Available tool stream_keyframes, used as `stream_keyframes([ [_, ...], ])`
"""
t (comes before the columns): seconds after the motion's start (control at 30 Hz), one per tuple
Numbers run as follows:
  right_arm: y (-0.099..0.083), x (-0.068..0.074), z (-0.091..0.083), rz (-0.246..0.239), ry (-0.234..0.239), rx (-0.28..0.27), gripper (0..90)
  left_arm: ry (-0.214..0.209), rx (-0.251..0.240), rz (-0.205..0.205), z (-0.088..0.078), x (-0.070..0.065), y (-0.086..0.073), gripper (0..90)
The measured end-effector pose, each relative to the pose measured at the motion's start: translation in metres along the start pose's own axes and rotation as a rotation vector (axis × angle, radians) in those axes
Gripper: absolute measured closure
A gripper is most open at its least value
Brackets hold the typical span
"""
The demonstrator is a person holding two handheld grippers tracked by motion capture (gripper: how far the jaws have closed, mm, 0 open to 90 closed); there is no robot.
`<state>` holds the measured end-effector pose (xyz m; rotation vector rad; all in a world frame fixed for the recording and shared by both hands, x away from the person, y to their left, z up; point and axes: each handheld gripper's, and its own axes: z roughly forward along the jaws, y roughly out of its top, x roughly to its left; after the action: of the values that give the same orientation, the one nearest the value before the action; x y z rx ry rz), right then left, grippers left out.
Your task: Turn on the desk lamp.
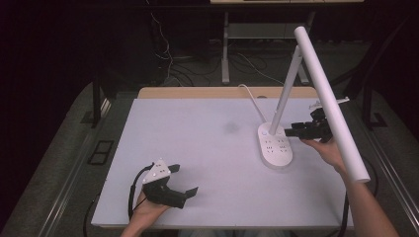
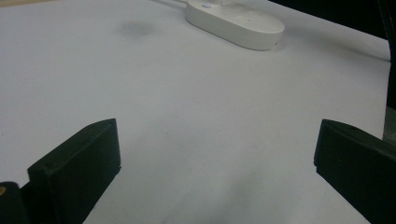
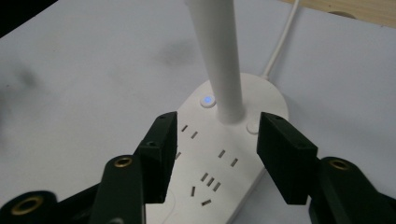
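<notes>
From above, my right gripper (image 1: 295, 131) is at the edge of the white plastic lamp base with sockets (image 1: 274, 146), which sits on the right part of the pale grey surface (image 1: 197, 148). The thin white lamp pole (image 1: 285, 89) leans up from it and carries a long white tube lamp head (image 1: 330, 103). My left gripper (image 1: 184, 181) rests low on the surface, well apart from the lamp.

In my left gripper view, the jaws stand wide open with nothing between them.

In my right gripper view, the jaws are half open over the base, gripping nothing. A small blue light (image 3: 207, 99) glows beside the pole.
</notes>
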<state>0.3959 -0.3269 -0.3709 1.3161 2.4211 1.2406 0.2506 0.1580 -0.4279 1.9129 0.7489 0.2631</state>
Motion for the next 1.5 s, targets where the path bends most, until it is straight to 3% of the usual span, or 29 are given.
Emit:
stream_keyframes([
  [0.17, 0.001, -0.009, 0.007, 0.023, -0.006, -0.006, 63.1, 0.0, -0.004, 0.0, 0.0, 0.0, 0.0, 0.0],
  [0.6, 0.001, -0.023, 0.025, 0.06, -0.024, 0.007, 76.9, -0.009, 0.011, 0.011, 0.003, -0.002, -0.001, 0.0],
  [0.83, 0.0, -0.029, 0.039, 0.085, -0.028, 0.021, 89.5, -0.004, 0.006, 0.007, 0.001, -0.001, 0.0, 0.0],
  [1.27, -0.002, -0.034, 0.061, 0.109, -0.037, 0.024, 89.6, -0.002, 0.01, 0.008, 0.001, 0.0, 0.0, 0.0],
  [1.5, -0.003, -0.034, 0.064, 0.122, -0.032, 0.023, 89.6, -0.001, 0.011, 0.006, 0.001, 0.0, 0.0, 0.0],
])
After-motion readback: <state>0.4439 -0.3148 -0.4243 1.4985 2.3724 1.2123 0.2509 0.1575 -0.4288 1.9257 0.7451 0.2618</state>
